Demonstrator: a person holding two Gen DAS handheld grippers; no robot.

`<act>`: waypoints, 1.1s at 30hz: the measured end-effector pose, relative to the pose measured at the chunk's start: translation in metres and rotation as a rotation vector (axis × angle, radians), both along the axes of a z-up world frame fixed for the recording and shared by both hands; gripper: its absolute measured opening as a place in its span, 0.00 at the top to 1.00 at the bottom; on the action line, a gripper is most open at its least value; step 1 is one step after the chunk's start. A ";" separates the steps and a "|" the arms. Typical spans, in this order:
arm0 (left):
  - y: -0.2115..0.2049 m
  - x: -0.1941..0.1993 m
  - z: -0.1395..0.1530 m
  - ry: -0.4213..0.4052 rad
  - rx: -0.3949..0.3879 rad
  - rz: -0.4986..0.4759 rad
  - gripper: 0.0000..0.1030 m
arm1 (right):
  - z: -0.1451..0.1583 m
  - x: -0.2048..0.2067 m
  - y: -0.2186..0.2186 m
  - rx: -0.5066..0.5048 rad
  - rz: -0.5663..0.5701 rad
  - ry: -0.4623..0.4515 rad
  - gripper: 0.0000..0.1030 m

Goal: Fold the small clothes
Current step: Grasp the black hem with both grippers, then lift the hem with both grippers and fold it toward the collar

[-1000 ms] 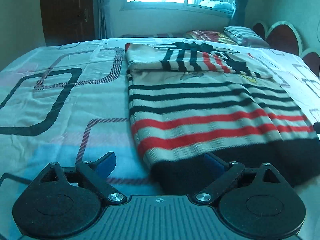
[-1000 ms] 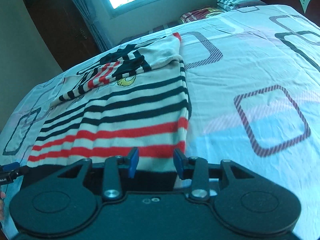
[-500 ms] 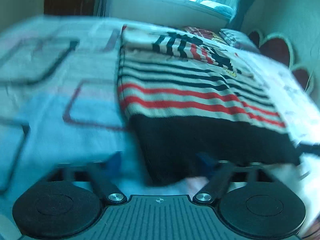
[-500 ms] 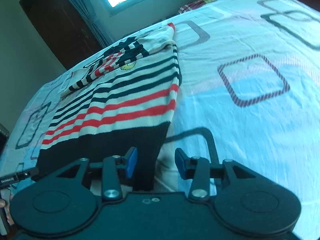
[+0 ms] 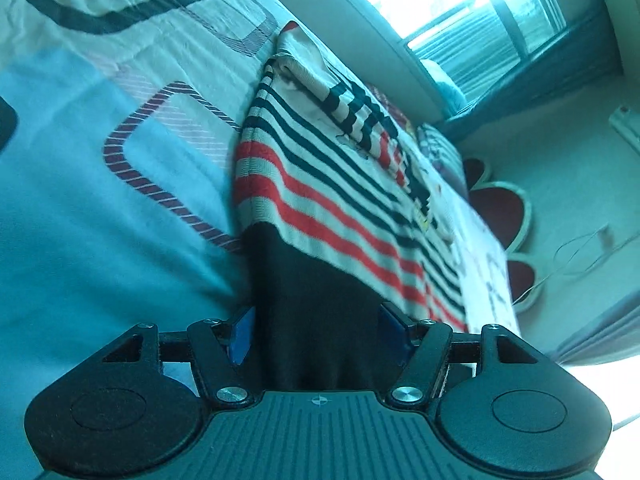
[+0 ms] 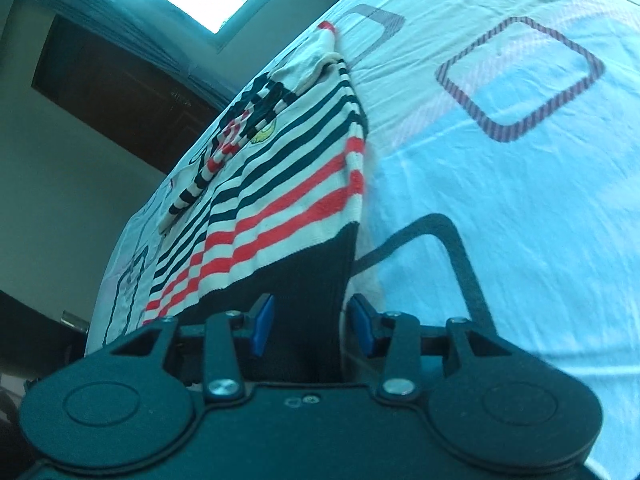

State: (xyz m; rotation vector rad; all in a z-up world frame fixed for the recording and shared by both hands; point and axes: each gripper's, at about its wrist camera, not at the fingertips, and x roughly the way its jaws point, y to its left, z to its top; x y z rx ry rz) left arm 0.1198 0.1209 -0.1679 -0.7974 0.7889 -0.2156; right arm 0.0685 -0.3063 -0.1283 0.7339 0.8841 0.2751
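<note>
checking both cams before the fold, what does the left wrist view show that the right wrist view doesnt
Only the left wrist view shows the headboard and a pillow at the far end of the bed. Only the right wrist view shows the dark wooden door. Both share the striped sweater lying on the patterned bedsheet, the window, and a pair of tongs with the sweater's black hem between its blue pads: left tongs, right tongs.

One striped sweater (image 5: 320, 184) lies ahead of the grippers on one bed (image 5: 80, 208). Two grippers appear, the left gripper (image 5: 320, 330) and the right gripper (image 6: 312, 330), each with two blue fingertips. Beyond the sweater are one window (image 5: 460, 0), one dark door (image 6: 120, 92) and at least two pillows (image 5: 440, 148).
</note>
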 end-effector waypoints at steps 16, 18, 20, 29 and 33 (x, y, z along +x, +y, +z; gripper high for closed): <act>0.016 0.013 -0.033 -0.001 -0.150 0.008 0.73 | -0.002 0.010 0.003 0.031 0.036 0.016 0.47; 0.015 0.017 -0.033 0.008 -0.158 0.001 0.73 | 0.002 0.013 0.007 -0.005 0.052 0.017 0.52; 0.014 0.018 -0.033 0.014 -0.171 0.009 0.73 | 0.002 0.016 0.012 -0.082 0.071 0.024 0.96; 0.015 0.012 -0.012 -0.021 -0.063 0.053 0.95 | 0.023 0.002 0.008 -0.106 0.065 -0.073 0.95; 0.024 0.001 -0.006 -0.059 -0.056 0.074 0.95 | 0.034 -0.007 0.002 -0.095 0.051 -0.121 0.95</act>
